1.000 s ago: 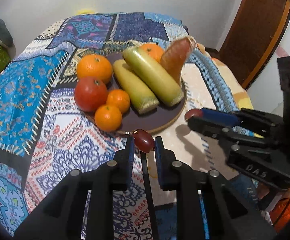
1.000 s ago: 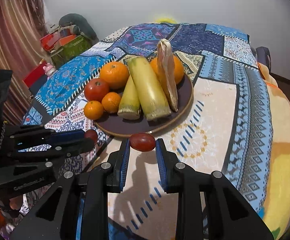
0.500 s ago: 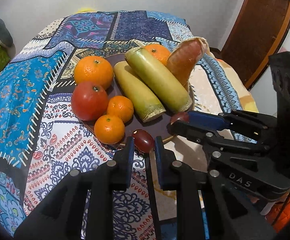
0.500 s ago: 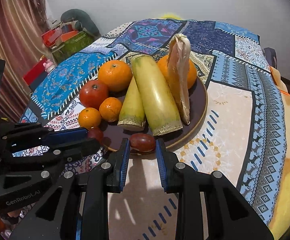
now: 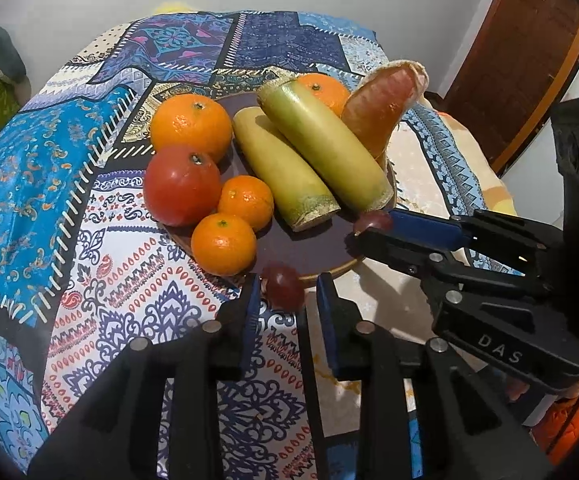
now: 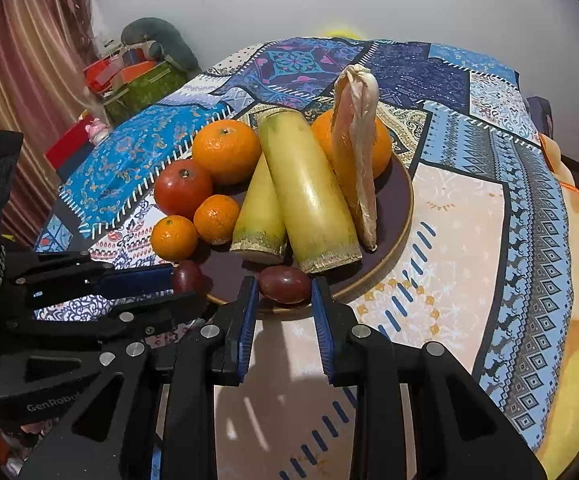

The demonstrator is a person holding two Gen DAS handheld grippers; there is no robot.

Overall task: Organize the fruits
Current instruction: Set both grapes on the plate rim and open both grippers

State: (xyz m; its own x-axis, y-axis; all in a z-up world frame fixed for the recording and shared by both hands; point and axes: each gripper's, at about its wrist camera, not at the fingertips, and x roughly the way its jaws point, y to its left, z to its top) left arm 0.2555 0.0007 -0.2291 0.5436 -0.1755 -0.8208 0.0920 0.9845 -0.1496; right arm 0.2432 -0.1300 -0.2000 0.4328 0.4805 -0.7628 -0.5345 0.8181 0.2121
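We see a glossy dark plate [image 6: 397,200] with a wooden-looking rim on a matt patterned cloth [image 6: 469,240]. The oranges [image 5: 191,126] look pebbled, the tomato [image 5: 181,186] smooth and shiny. The gripper [image 6: 284,300] is matt black plastic with blue ribbed pads.

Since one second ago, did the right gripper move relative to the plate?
Yes. The right gripper, shut on a dark red fruit, went from short of the plate's near rim to over it.

Colours and patterns, fruit plate on patterned cloth

Plate [image 6: 403,200] dark brown, tan rim. Oranges [image 5: 190,126] bright orange; tomato [image 5: 181,186] red; two stalks [image 6: 309,196] pale yellow-green; dark red-purple grapes [image 6: 284,284]. Cloth [image 5: 29,184] patchwork: turquoise floral, navy, white with red-blue motifs. Tongs [image 6: 283,312] black, blue pads [image 6: 249,320]. Curtain [image 6: 21,80] red-striped.
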